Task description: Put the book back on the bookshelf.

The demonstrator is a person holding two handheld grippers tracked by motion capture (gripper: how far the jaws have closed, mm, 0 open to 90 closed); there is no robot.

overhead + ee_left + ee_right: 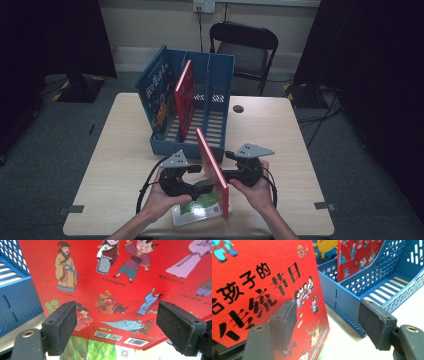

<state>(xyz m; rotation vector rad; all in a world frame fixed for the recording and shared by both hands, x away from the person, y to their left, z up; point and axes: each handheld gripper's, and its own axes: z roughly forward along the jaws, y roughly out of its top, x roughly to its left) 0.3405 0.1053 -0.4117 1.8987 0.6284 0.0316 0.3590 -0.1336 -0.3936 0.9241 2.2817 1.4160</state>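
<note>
A red picture book [212,170] stands on edge, tilted, between my two grippers, over a green book [197,207] that lies flat near the table's front edge. My left gripper [202,188] is at its left side. In the left gripper view its pads stand wide apart [116,325], with the red back cover [120,277] just beyond them and nothing pressed between them. My right gripper [226,175] is at the book's right side, its jaws [328,320] apart. One pad [285,322] lies over the front cover [257,275]; I cannot tell if it touches.
A blue three-slot file rack [222,75] stands mid-table just behind the grippers. It holds a blue book [157,92] in the left slot and a red book [184,97] in the middle one. Beyond the table [280,130] stands a black chair [245,47].
</note>
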